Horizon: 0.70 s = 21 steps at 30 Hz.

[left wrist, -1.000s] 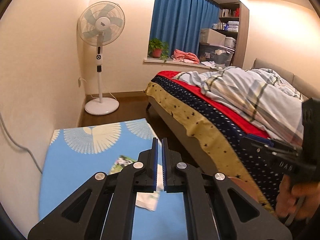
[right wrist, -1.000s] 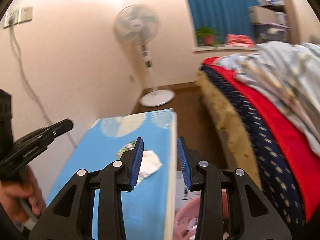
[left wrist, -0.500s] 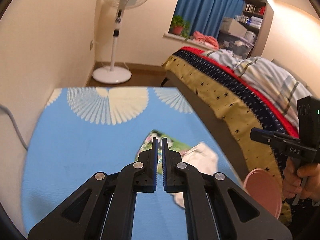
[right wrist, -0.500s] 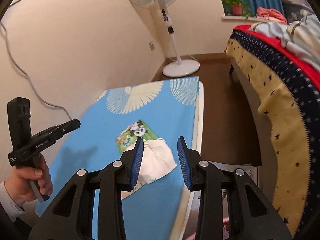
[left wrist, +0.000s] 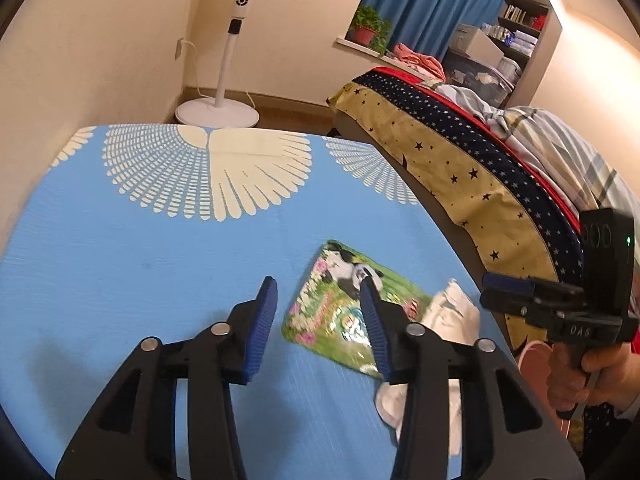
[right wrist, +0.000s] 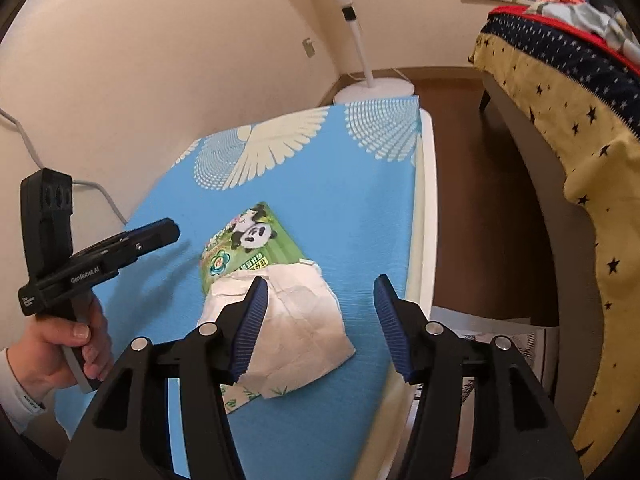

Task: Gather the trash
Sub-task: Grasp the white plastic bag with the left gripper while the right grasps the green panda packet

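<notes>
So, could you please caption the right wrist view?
Open right gripper above a crumpled tissue overlapping a panda wrapper on the blue table.

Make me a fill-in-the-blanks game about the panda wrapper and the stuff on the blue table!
1. The green wrapper has a picture of a ______ on it.
2. The white tissue lies partly on top of the ______.
3. The table cover is mostly the color ______.
4. Both the left gripper and the right gripper have their jaws ______.

Missing words: panda; wrapper; blue; open
</notes>
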Tool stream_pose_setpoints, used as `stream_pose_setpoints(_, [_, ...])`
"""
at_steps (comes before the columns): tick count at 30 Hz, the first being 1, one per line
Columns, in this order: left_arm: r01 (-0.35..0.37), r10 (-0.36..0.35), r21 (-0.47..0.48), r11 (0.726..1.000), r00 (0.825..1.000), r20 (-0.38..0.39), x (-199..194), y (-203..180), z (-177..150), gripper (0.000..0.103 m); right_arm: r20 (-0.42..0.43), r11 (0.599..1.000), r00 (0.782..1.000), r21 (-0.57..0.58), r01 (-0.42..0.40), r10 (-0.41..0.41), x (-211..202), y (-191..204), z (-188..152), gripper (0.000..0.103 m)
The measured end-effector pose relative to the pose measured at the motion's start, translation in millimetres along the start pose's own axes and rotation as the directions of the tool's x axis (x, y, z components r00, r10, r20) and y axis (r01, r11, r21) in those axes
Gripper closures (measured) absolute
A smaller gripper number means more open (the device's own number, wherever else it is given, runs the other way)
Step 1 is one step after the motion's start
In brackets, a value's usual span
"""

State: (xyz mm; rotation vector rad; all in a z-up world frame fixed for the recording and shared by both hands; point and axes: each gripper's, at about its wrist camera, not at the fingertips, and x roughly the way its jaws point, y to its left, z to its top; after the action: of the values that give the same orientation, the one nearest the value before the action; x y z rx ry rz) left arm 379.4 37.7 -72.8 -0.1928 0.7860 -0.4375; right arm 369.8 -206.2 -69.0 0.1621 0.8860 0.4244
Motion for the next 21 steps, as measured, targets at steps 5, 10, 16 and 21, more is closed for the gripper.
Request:
stream_pose_setpoints(5, [0.025, -0.026, -0.017, 1.0, 1.0, -0.017, 15.9, 4.3, 6.1, 0.057, -0.025, 1.0, 0.999, -0.018, -0.024, 0.024, 10.8, 1.7, 0.1, 0.047])
stream_pose_setpoints(10, [0.048, -0.049, -0.034, 0.998, 0.997, -0.058, 33.7, 4.7, 7.5, 0.053, -0.064, 0.998, 0.997, -0.056, -0.035, 0.032, 20.6, 8.5, -5.2, 0.047])
stream_pose_setpoints(16, [0.065, -0.07, -0.053, 0.996, 0.994, -0.087, 46.1, 6.9, 6.3, 0.053, -0.084, 0.997, 0.996, -0.061, -0.038, 0.033, 23.2, 8.5, -11.2, 0.047])
stream_pose_setpoints(21, [0.115, -0.122, -0.063, 0.991, 0.985, -0.122, 51.0, 2.4, 2.6, 0.053, -0.091, 0.997, 0.995, -0.058, -0.041, 0.036, 25.0, 6.8, -13.9, 0.047])
